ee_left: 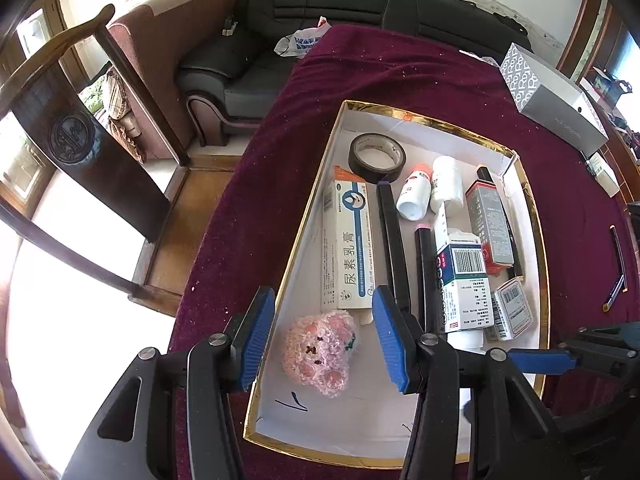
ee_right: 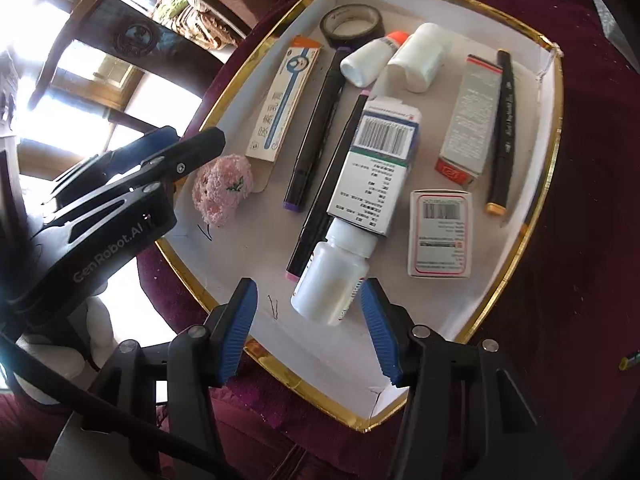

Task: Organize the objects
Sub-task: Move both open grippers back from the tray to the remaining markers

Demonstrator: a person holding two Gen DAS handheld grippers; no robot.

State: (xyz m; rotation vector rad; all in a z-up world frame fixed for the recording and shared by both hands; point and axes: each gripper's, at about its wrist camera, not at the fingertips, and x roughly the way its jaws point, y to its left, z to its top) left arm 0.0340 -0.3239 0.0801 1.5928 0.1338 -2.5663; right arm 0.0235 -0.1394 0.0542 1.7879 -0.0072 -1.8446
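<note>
A gold-rimmed white tray (ee_left: 532, 216) lies on the maroon-covered surface (ee_left: 400, 72) and carries all the sorted things. The left gripper (ee_left: 322, 334) hangs over its near end with the jaws parted and released, nothing pressed between the blue pads. A pink fuzzy toy (ee_left: 320, 350) lies on the tray floor between the jaws and below them, clear of both pads. Just beyond the jaws lies a long white ointment box (ee_left: 347, 240); beside the right jaw run two black markers (ee_left: 394, 240), and further right lie a blue-and-white medicine box (ee_left: 466, 280) and a small white box (ee_left: 514, 306).

The right gripper (ee_right: 310, 326) also stands released, its jaws well apart over the tray's near edge. A white bottle (ee_right: 330, 284) lies on its side between them, its cap tucked under the medicine box; neither pad touches it. Ahead of these jaws lie the markers, a grey-and-red box (ee_right: 470, 120), another black marker (ee_right: 502, 128), two more white bottles (ee_right: 396, 60) and a roll of black tape (ee_right: 352, 20) at the far end.
</note>
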